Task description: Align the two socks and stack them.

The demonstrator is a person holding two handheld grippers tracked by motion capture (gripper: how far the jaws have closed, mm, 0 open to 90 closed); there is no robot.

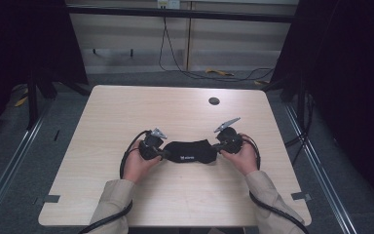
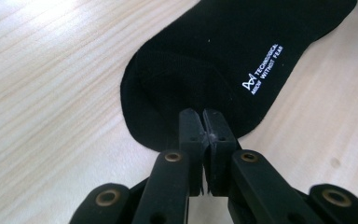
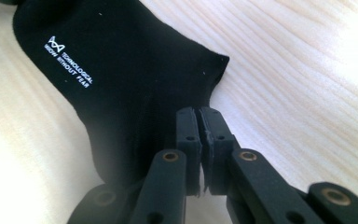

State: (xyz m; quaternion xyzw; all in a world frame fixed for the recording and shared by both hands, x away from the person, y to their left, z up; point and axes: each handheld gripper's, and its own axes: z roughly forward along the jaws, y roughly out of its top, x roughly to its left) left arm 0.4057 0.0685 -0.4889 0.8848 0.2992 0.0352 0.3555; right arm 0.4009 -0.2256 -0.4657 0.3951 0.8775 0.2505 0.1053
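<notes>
A black sock (image 1: 191, 151) with small white lettering lies flat across the middle of the light wooden table (image 1: 175, 112). My left gripper (image 1: 164, 153) is shut on the sock's left end. In the left gripper view the jaws are pressed together on the rounded edge of the sock (image 2: 205, 56), at the gripper (image 2: 202, 114). My right gripper (image 1: 219, 146) is shut on the sock's right end. In the right gripper view the closed gripper (image 3: 198, 113) pinches the sock (image 3: 121, 70) near its cut corner.
A small dark round hole cover (image 1: 214, 101) sits in the tabletop toward the far right. Behind the table run cables (image 1: 175, 63) on the floor and dark curtains at both sides. Cables trail from both grippers off the near edge.
</notes>
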